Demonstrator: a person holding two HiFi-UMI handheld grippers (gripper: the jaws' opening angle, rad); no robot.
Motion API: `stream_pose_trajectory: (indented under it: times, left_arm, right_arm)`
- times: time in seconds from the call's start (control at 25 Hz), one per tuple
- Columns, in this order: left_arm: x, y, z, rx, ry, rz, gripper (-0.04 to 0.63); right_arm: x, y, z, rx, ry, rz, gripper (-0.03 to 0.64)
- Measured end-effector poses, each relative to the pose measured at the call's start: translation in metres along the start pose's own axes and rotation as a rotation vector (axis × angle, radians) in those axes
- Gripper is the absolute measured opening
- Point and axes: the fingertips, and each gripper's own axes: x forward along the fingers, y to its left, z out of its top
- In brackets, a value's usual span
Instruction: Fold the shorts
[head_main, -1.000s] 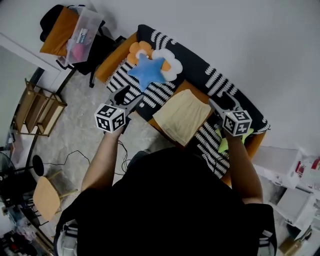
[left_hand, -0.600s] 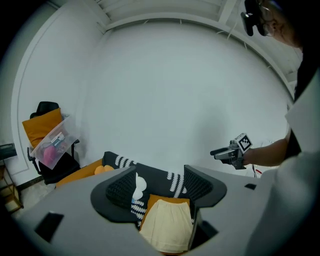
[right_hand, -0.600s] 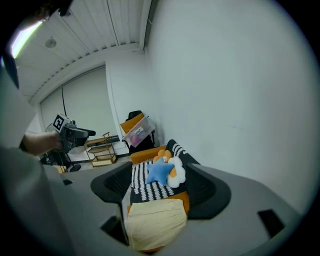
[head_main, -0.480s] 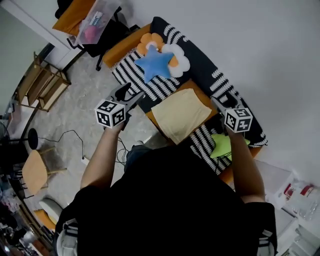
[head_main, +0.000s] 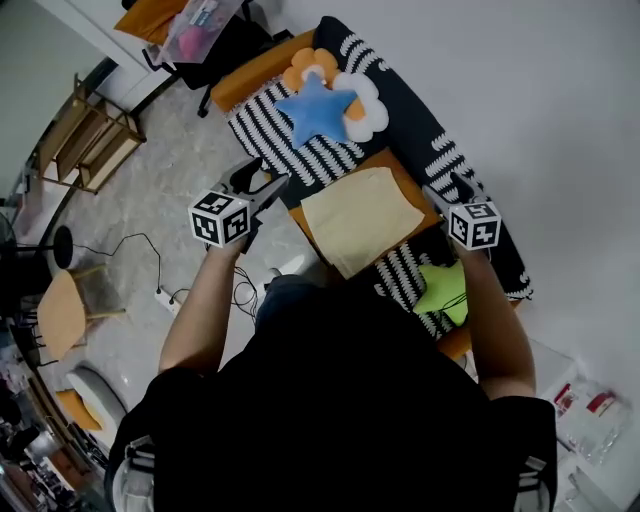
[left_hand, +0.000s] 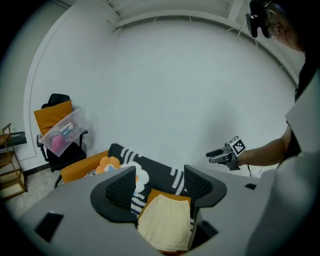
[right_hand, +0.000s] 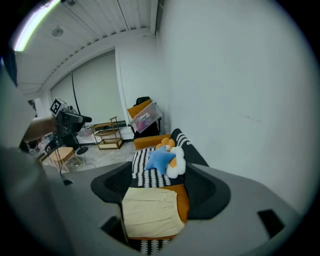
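Only overhead: green cushion (head_main: 445, 290) near shorts (head_main: 362, 218)

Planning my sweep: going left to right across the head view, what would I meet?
Wooden stool → left gripper → pale yellow shorts → right gripper.

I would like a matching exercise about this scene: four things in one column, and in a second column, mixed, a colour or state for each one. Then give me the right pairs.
Column one
1. shorts
2. star cushion by the flower cushion
3. left gripper
4. cushion near the right gripper

Column two
a. bright green
b. jaws apart, nothing between them
c. pale yellow, lying flat on the sofa
d. blue

Pairs: 1-c, 2-d, 3-b, 4-a
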Motion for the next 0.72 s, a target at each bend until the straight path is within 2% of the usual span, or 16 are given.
stream_pose_trajectory:
  times: [0.48, 0.72]
  left_arm:
    - [0.027, 0.025, -0.047, -0.051, 0.075, 0.023, 0.311]
    - [0.049, 0.058, -0.043, -0.090, 0.124, 0.011, 0.311]
  right_arm:
    - [0.067, -0.012, -0.039, -0.166, 0.168, 0.067, 0.334]
    - [0.106, -0.011, -0.020, -0.211, 0.226, 0.121, 0.331]
